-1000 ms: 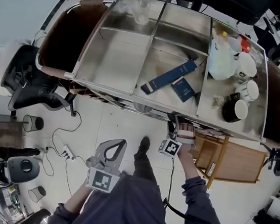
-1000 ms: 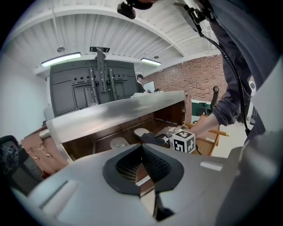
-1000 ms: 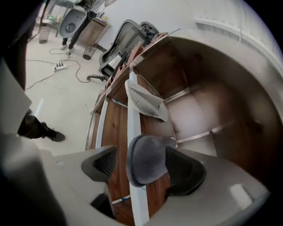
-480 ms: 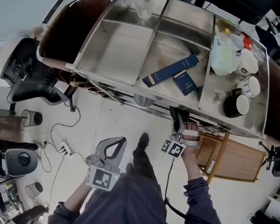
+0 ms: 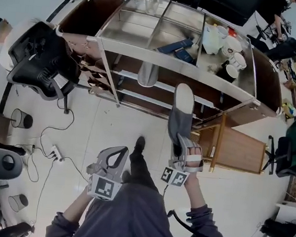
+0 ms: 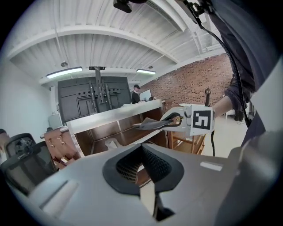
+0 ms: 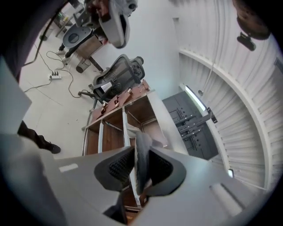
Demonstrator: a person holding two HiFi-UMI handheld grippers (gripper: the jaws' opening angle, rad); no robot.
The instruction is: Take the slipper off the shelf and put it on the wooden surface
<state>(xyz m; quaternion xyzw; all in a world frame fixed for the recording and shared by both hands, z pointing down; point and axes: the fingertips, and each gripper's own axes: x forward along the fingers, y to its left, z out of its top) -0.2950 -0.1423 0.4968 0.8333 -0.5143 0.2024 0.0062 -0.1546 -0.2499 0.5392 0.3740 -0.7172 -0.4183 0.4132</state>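
A grey slipper hangs in the air in front of the metal-framed shelf, its toe toward the shelf. My right gripper has just been closing and is shut on the slipper's heel end; in the right gripper view the slipper stands edge-on between the pads. The left gripper view shows the slipper sticking out of the right gripper. My left gripper hangs lower left over the floor, tips together, with nothing in it. The low wooden table stands right of the slipper.
Mugs and a white jug and blue boxes lie on the shelf top. A metal cylinder stands on a lower level. A black office chair, a power strip with cables and a bin are at left.
The right gripper has come back from under the shelf edge and risen, bringing the slipper out with it. The whole view has drawn away from the shelf. The left gripper shifted along with it.
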